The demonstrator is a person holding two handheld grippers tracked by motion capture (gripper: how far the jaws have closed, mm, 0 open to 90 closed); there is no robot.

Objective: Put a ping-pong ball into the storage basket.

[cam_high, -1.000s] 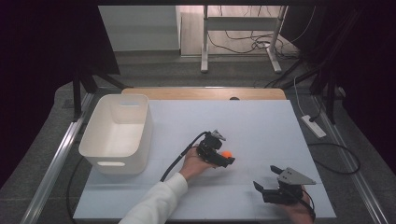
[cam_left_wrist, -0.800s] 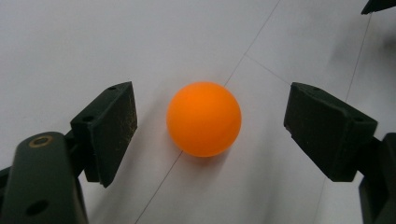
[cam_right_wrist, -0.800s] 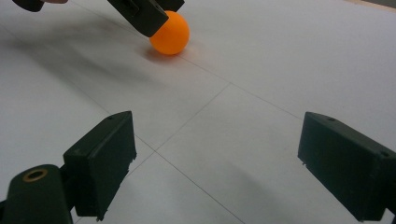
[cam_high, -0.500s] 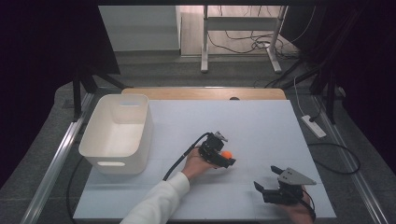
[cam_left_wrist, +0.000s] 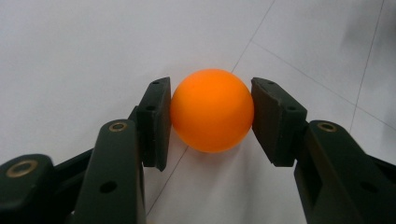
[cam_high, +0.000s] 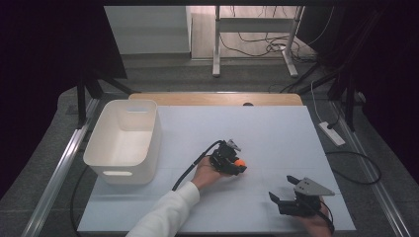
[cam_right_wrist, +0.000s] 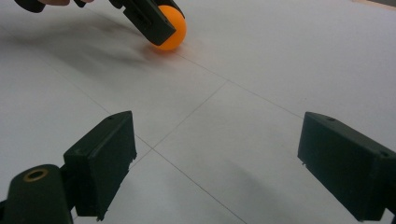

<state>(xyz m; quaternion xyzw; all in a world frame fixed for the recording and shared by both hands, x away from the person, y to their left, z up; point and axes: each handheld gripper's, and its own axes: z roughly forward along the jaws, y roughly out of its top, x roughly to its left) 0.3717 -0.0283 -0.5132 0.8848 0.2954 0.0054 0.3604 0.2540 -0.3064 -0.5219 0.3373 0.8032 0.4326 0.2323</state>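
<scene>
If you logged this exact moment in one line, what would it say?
left hand-held gripper: jaws just closed, pads on orange ball | ball: on white table | right hand-held gripper: open, empty | white bin: left

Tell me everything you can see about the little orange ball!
The orange ball is small, round and smooth, with a plain matt skin that looks like plastic, like a table-tennis ball. It rests on the white table, right of the white bin, casting a soft orange glow beneath. The left gripper has just closed its jaws on it, one black pad pressing each side. Nothing else touches it; the right gripper waits open, nearer the table's front edge.
</scene>
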